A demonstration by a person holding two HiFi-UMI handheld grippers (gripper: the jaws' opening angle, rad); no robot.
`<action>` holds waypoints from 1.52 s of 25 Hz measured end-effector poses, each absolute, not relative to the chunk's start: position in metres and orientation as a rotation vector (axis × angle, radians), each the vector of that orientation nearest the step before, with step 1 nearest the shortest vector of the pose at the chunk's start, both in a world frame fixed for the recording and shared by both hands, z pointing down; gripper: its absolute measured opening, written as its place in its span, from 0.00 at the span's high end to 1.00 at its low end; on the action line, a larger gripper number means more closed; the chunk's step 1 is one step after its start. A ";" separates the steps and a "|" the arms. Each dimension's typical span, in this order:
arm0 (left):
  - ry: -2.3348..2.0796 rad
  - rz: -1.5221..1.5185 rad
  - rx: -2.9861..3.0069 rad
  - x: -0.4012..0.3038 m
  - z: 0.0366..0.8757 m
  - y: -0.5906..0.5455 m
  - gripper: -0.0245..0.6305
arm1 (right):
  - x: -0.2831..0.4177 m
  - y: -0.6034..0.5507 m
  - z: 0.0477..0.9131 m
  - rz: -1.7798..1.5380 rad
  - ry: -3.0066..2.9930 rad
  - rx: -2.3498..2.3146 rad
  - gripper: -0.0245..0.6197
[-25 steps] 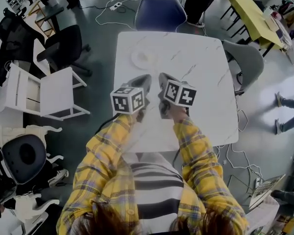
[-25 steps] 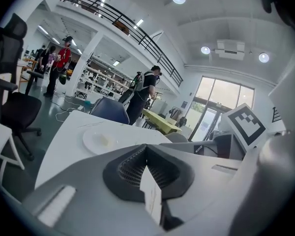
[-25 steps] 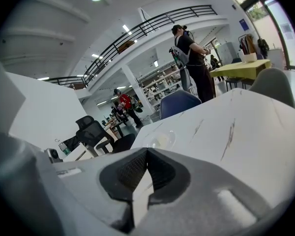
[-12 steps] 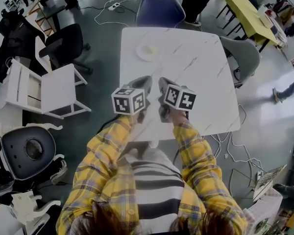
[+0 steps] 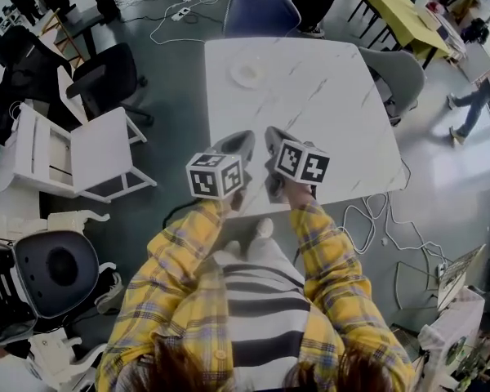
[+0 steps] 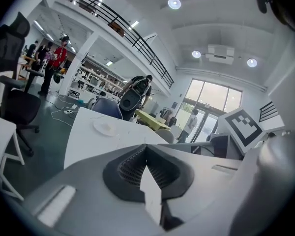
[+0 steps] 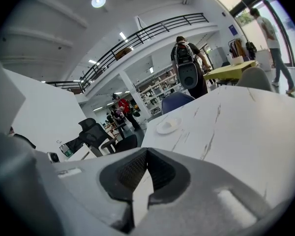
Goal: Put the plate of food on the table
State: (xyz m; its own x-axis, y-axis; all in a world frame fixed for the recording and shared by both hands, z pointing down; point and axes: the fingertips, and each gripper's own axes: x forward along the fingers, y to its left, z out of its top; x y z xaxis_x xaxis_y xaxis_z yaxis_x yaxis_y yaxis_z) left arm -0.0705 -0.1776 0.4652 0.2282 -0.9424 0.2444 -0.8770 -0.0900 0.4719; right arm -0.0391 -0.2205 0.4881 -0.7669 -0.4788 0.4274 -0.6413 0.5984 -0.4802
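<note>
A white plate [image 5: 247, 75] with a little pale food sits on the far left part of the white marble table [image 5: 327, 113]. It also shows as the plate [image 6: 104, 127] in the left gripper view and the plate [image 7: 167, 126] in the right gripper view. My left gripper [image 5: 242, 140] and right gripper [image 5: 271, 135] hover side by side over the table's near edge, well short of the plate. Both have their jaws pressed together with nothing between them, as the left gripper [image 6: 146, 147] and right gripper [image 7: 146, 152] views show.
A blue chair [image 5: 261, 11] stands at the table's far side and a grey chair [image 5: 400, 76] at its right. A white chair [image 5: 98, 153] and a black office chair [image 5: 106, 76] stand to the left. Cables [image 5: 376, 219] lie on the floor. A yellow table [image 5: 396, 11] is far right.
The table and plate have slid up and away in the head view, so I stand farther back from the table. Both grippers keep their place and stay shut.
</note>
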 end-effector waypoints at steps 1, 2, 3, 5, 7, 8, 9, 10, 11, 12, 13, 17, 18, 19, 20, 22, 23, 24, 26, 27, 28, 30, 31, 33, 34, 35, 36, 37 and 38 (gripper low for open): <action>-1.659 -0.164 1.987 -0.069 0.466 -0.173 0.98 | -0.037 -0.215 0.489 0.922 -2.571 0.931 0.96; -1.652 -0.164 1.992 -0.067 0.466 -0.168 0.98 | -0.034 -0.209 0.491 0.922 -2.566 0.941 0.96; -1.645 -0.165 1.998 -0.065 0.467 -0.164 0.98 | -0.032 -0.203 0.493 0.922 -2.561 0.949 0.96; -1.638 -0.173 2.012 -0.060 0.465 -0.158 0.98 | -0.028 -0.192 0.495 0.921 -2.557 0.958 0.96; -1.639 -0.188 2.023 -0.059 0.462 -0.151 0.98 | -0.027 -0.182 0.497 0.919 -2.557 0.960 0.96; -1.639 -0.198 2.027 -0.058 0.461 -0.148 0.98 | -0.026 -0.177 0.499 0.915 -2.555 0.962 0.96; -1.638 -0.204 2.031 -0.058 0.460 -0.144 0.98 | -0.026 -0.173 0.500 0.909 -2.554 0.965 0.96; -1.635 -0.206 2.035 -0.057 0.459 -0.141 0.98 | -0.025 -0.169 0.500 0.904 -2.552 0.969 0.96; -1.633 -0.203 2.038 -0.057 0.459 -0.139 0.98 | -0.024 -0.167 0.501 0.902 -2.551 0.972 0.96; -1.632 -0.199 2.040 -0.056 0.460 -0.136 0.98 | -0.023 -0.164 0.501 0.902 -2.550 0.974 0.96; -1.632 -0.196 2.040 -0.056 0.461 -0.134 0.98 | -0.022 -0.162 0.502 0.899 -2.550 0.973 0.96; -1.639 -0.199 2.031 -0.059 0.466 -0.126 0.98 | -0.022 -0.153 0.505 0.876 -2.554 0.962 0.96; -1.644 -0.202 2.026 -0.059 0.467 -0.124 0.98 | -0.020 -0.152 0.506 0.874 -2.552 0.966 0.96; -1.650 -0.206 2.020 -0.058 0.467 -0.123 0.98 | -0.017 -0.151 0.506 0.873 -2.549 0.968 0.96; -1.655 -0.211 2.014 -0.058 0.467 -0.122 0.98 | -0.016 -0.151 0.506 0.876 -2.549 0.967 0.96; -1.655 -0.215 2.009 -0.055 0.466 -0.120 0.98 | -0.015 -0.148 0.505 0.890 -2.555 0.954 0.96; -1.654 -0.214 2.008 -0.054 0.465 -0.119 0.98 | -0.015 -0.147 0.504 0.895 -2.561 0.946 0.96; -1.654 -0.214 2.006 -0.053 0.465 -0.119 0.98 | -0.015 -0.145 0.502 0.901 -2.567 0.939 0.96; -1.657 -0.220 1.996 -0.051 0.465 -0.117 0.98 | -0.013 -0.142 0.501 0.917 -2.569 0.929 0.96; -1.660 -0.227 1.989 -0.049 0.464 -0.117 0.98 | -0.009 -0.141 0.500 0.918 -2.566 0.929 0.96; -1.661 -0.234 1.983 -0.046 0.464 -0.117 0.98 | -0.004 -0.141 0.499 0.915 -2.562 0.931 0.96; -1.663 -0.241 1.975 -0.036 0.463 -0.116 0.98 | 0.007 -0.140 0.498 0.909 -2.558 0.933 0.96; -1.663 -0.242 1.972 -0.030 0.463 -0.115 0.98 | 0.013 -0.140 0.497 0.907 -2.557 0.931 0.96; -1.661 -0.242 1.969 -0.017 0.462 -0.115 0.98 | 0.024 -0.140 0.496 0.908 -2.557 0.926 0.96; -1.662 -0.242 1.966 -0.012 0.462 -0.115 0.98 | 0.029 -0.140 0.496 0.915 -2.555 0.922 0.96; -1.664 -0.243 1.960 -0.009 0.461 -0.116 0.98 | 0.033 -0.140 0.497 0.923 -2.548 0.918 0.96; -1.664 -0.244 1.951 -0.006 0.461 -0.115 0.98 | 0.037 -0.138 0.498 0.928 -2.540 0.912 0.96; -1.663 -0.246 1.944 -0.003 0.462 -0.113 0.98 | 0.040 -0.135 0.499 0.930 -2.533 0.904 0.96; -1.664 -0.247 1.940 -0.001 0.462 -0.109 0.98 | 0.043 -0.132 0.500 0.927 -2.528 0.895 0.96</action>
State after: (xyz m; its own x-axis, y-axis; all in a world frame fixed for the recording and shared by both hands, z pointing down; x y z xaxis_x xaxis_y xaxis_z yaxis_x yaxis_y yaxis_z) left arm -0.0005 -0.1090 0.4622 0.2099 -0.9530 0.2184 -0.8487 -0.0667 0.5246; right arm 0.0431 -0.1321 0.4996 -0.7599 -0.4511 0.4681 -0.6468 0.5973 -0.4743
